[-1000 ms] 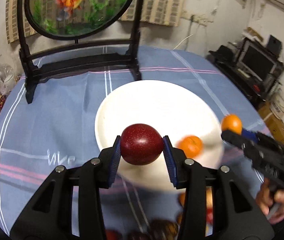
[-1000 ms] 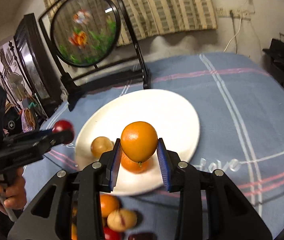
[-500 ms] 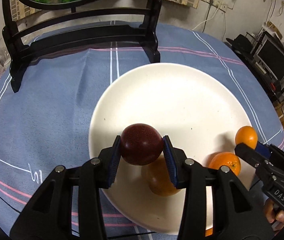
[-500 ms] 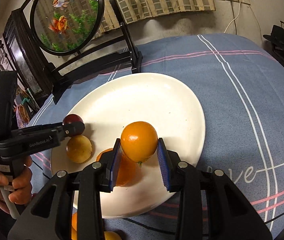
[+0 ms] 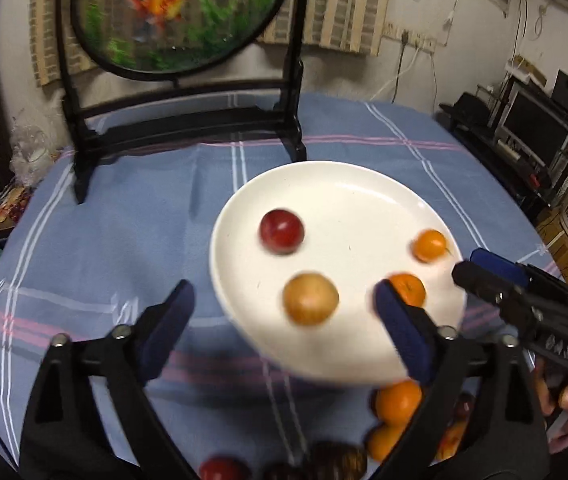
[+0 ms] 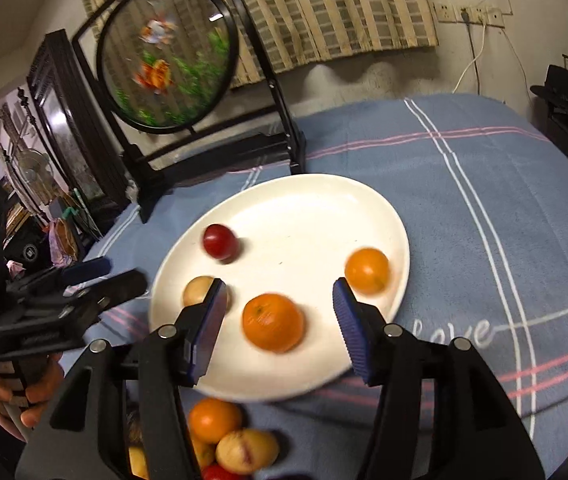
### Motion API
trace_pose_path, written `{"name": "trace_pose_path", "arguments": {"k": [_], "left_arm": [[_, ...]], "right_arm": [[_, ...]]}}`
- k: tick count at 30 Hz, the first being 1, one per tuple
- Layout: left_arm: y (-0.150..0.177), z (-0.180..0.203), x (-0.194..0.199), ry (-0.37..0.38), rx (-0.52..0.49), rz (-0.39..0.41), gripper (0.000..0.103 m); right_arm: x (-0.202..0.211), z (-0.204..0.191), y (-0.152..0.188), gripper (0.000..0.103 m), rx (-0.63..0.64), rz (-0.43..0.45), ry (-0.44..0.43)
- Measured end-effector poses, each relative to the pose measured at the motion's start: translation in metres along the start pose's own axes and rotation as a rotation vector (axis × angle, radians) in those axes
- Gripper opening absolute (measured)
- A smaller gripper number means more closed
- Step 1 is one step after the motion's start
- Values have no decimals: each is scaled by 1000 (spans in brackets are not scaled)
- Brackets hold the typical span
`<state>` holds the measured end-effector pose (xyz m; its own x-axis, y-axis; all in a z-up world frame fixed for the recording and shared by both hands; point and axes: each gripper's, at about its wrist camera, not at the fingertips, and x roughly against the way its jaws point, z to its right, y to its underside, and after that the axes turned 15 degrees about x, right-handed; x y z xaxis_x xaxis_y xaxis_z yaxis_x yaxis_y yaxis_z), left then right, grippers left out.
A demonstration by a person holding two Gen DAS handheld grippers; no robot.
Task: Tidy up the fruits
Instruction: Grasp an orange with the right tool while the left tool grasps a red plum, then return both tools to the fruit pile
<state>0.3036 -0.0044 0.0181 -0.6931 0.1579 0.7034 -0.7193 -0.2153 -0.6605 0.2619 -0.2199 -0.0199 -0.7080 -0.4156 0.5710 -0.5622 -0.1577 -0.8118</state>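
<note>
Loose fruit (image 6: 219, 432) is lying nearest on the worktop (image 6: 484, 200). Both the left gripper (image 5: 284, 328) and right gripper (image 6: 279, 320) are gaping wide and empty. Four fruits are sitting on the plate (image 5: 344, 184) beyond. Each gripper should be dropping squarely over one loose fruit, closing gently.

I see a round goldfish screen (image 5: 179, 16) in a black wooden stand (image 5: 187, 128) at the upper left of the frame, resting on a blue plaid tablecloth (image 5: 123, 216). Behind hangs a striped bamboo blind (image 6: 324, 12). At right stands a dark monitor (image 5: 536, 128); a wall socket (image 6: 468, 12) sits upper right.
</note>
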Motion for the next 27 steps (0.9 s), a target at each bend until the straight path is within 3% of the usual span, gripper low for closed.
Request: {"name": "trace_pose_path", "arguments": {"k": [6, 11, 14, 21, 24, 27], "left_arm": [[68, -29, 55, 3, 47, 34, 98], [122, -54, 76, -14, 112, 32, 99], [145, -59, 86, -11, 102, 32, 99], [165, -50, 91, 4, 6, 9, 99], [164, -52, 88, -3, 13, -6, 99], [163, -54, 86, 0, 25, -20, 99]], "right_arm": [[38, -20, 36, 63, 57, -9, 9], [62, -31, 75, 63, 61, -36, -12], [76, -35, 96, 63, 72, -47, 2], [81, -44, 115, 63, 90, -97, -33], [75, -46, 123, 63, 100, -169, -45], [76, -52, 123, 63, 132, -171, -51]]}}
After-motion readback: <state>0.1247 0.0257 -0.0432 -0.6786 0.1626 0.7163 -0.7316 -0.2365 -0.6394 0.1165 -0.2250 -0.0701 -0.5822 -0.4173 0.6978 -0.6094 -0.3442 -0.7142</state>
